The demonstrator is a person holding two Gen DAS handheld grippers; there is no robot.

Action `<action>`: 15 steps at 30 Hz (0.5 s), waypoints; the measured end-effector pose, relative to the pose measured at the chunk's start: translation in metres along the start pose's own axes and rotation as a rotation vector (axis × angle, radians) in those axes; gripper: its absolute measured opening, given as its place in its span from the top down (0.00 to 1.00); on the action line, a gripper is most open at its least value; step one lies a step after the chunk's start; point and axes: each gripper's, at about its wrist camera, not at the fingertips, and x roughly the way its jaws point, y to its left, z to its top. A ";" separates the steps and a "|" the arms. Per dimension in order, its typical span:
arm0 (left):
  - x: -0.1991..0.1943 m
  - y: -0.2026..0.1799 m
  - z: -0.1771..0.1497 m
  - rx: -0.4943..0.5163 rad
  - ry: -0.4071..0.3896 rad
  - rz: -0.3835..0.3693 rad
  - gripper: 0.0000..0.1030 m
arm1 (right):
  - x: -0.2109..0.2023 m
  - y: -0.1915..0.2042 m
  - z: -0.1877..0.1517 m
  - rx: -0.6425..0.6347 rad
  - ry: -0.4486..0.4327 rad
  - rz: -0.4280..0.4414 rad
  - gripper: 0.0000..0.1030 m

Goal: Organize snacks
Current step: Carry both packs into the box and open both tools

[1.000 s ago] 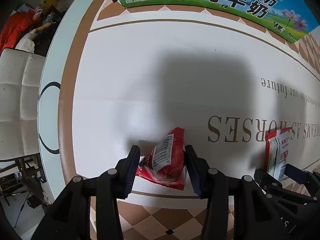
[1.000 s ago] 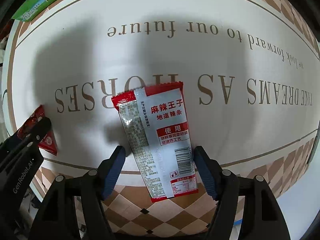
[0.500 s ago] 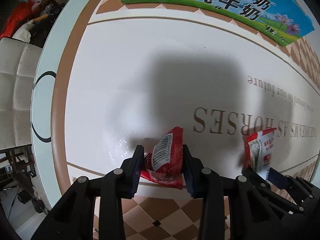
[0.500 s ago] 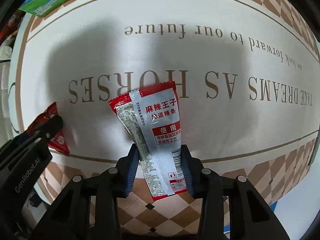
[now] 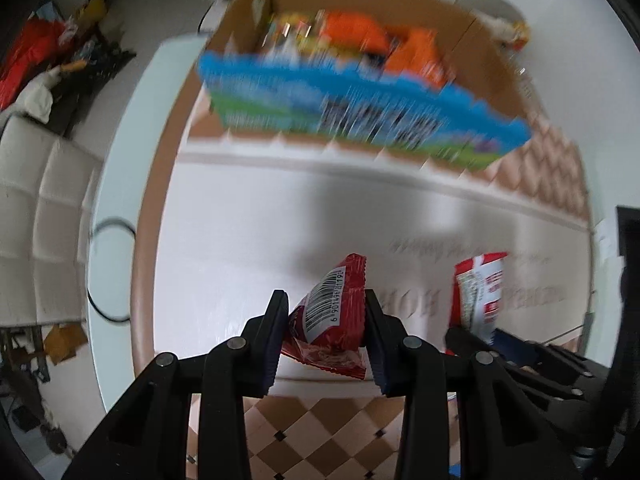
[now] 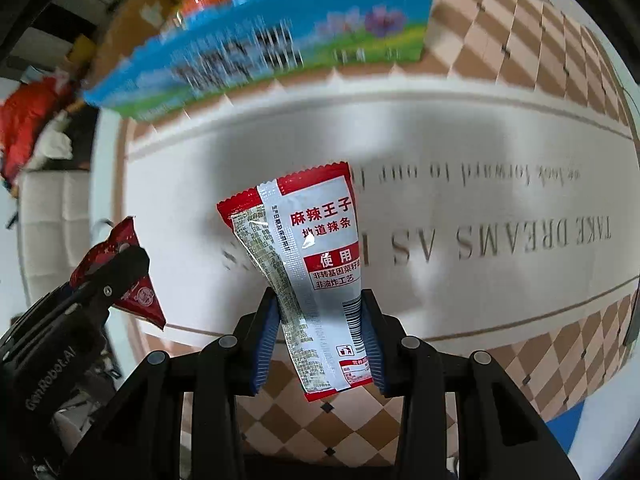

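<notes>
My left gripper [image 5: 326, 312] is shut on a small red snack packet [image 5: 332, 312] with a barcode, held above the table. My right gripper [image 6: 318, 312] is shut on a long red-and-white spicy strip packet [image 6: 308, 256], which hangs crumpled between the blue pads. In the left wrist view the strip packet [image 5: 480, 288] and the right gripper show at the right. In the right wrist view the red packet [image 6: 120, 276] and the left gripper [image 6: 120, 268] show at the left. An open cardboard milk box [image 5: 360, 92] holding orange snack bags stands at the table's far side.
The white table top [image 6: 460, 160] bears printed lettering and a brown checked border [image 6: 560, 360]. A white padded chair [image 5: 40, 200] stands to the left. Red and dark clutter [image 5: 32, 52] lies on the floor beyond it.
Both grippers closed on their packets and lifted them off the table. The views tilted up, so the open box and its contents came into sight.
</notes>
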 end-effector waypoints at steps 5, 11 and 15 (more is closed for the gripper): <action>-0.039 -0.016 0.049 0.045 -0.083 -0.044 0.67 | -0.063 -0.013 0.035 0.007 -0.089 0.071 0.59; -0.056 -0.029 0.120 0.064 -0.143 -0.065 0.67 | -0.109 -0.004 0.099 0.016 -0.180 0.103 0.59; -0.053 -0.025 0.170 0.056 -0.149 -0.050 0.67 | -0.120 -0.008 0.149 0.027 -0.222 0.070 0.59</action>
